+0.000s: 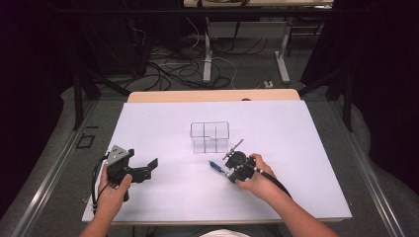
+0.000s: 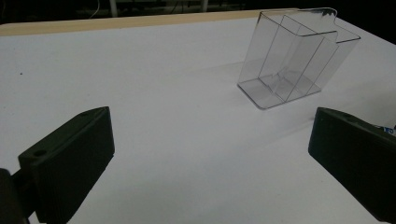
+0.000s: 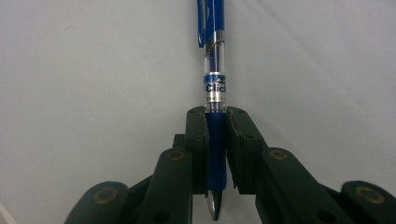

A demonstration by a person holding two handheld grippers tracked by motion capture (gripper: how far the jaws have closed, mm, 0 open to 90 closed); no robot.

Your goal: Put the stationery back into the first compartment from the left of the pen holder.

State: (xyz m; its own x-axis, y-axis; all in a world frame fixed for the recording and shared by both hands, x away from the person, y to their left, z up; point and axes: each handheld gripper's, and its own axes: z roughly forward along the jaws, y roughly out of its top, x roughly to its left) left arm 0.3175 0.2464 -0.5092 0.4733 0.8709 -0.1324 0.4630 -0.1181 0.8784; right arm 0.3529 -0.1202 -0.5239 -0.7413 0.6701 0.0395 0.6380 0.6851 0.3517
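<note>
Forearms and hands entered from the bottom edge of the high view, w/ a gripper in each. Table (image 1: 306, 148), largest item, had a white top w/ a pale wood strip showing along its far edge. Clear plastic organizer (image 1: 210, 137) stood upright near the centre of the table; divider walls split it into compartments, and nothing was visible inside it. In the left gripper view it sat beyond the jaws, to the right, apart from them.

Left gripper (image 1: 147, 168) was held in the left hand (image 1: 114, 190) near the table's front-left, jaws spread wide apart w/ nothing between them. Right gripper (image 1: 223, 170) was held in the right hand (image 1: 258, 178), in front of and just right of the organizer, jaws clamped on a blue pen (image 3: 214, 93).

Pen: blue barrel and clip, clear mid-section w/ printed label reading "Click", blue grip zone pinched between the jaws, silver tip pointing back toward the camera. In the high view its blue end stuck out leftward from the jaws, low over the table; contact w/ surface couldn't be told.
</note>
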